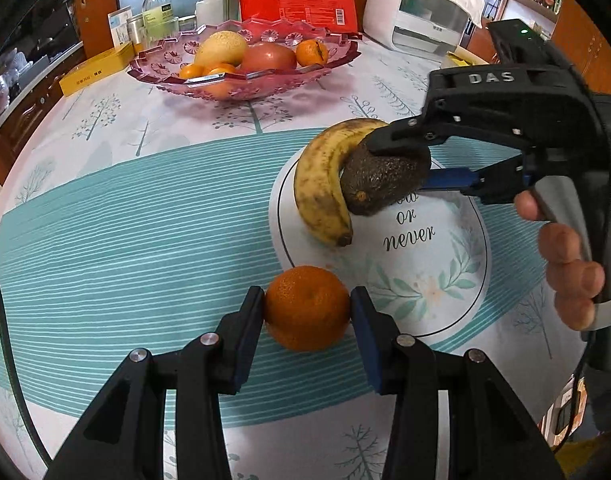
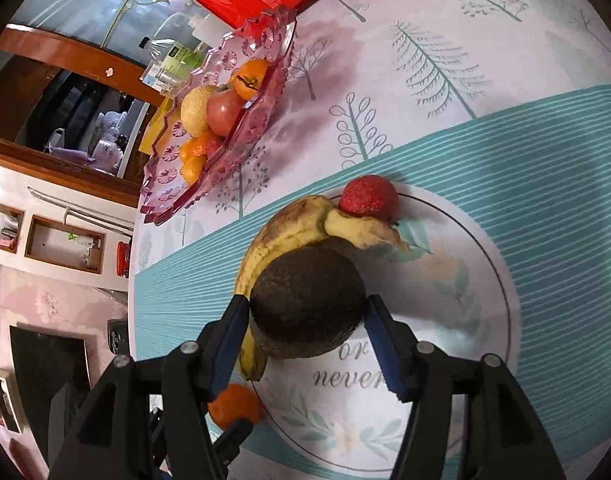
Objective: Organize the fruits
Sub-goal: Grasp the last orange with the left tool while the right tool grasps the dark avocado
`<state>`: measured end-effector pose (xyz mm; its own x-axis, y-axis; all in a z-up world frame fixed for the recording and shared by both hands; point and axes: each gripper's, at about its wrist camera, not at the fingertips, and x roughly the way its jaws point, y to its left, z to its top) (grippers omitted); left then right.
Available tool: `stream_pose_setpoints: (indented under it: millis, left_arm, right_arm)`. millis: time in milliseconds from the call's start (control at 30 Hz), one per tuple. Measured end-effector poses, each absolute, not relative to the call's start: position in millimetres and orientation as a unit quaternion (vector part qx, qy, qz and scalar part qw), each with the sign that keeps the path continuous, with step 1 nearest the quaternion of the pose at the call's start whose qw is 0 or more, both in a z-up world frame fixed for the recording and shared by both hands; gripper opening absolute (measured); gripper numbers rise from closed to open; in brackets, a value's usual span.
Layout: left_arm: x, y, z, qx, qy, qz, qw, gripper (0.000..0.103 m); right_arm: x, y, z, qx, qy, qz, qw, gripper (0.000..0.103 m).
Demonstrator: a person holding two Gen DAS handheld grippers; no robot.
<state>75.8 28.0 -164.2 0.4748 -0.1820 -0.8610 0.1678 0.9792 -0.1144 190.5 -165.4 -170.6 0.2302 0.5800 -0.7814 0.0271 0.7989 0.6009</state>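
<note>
My left gripper (image 1: 307,297) is shut on a tangerine (image 1: 307,308), held just above the striped tablecloth at the near edge of a white plate (image 1: 425,280). On the plate lie a spotted banana (image 1: 319,184) and a dark avocado (image 1: 377,188) that leans against it. My right gripper (image 2: 307,305) straddles the avocado (image 2: 305,276). Its left pad touches the skin, and a thin gap shows at the right pad, so the jaws stand open. A red strawberry (image 2: 369,200) sits at the banana's stem end (image 2: 345,224). The tangerine (image 2: 235,404) shows at lower left in the right wrist view.
A pink glass fruit bowl (image 1: 337,65) with a pear, an apple and tangerines stands at the back of the table. Behind it are a red pack (image 1: 297,0), bottles (image 1: 157,8), a yellow box (image 1: 97,70) and a white appliance (image 1: 421,12). A hand (image 1: 569,264) holds the right gripper's handle.
</note>
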Motion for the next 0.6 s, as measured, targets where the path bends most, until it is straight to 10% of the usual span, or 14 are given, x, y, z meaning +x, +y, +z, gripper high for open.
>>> stream_pose_setpoints:
  millis: [600]
  left_arm:
    - [89, 24, -170, -0.013, 0.513, -0.121, 0.850, 0.046]
  right_arm:
    - [197, -156, -176, 0.255, 0.584, 0.173, 0.751, 0.063]
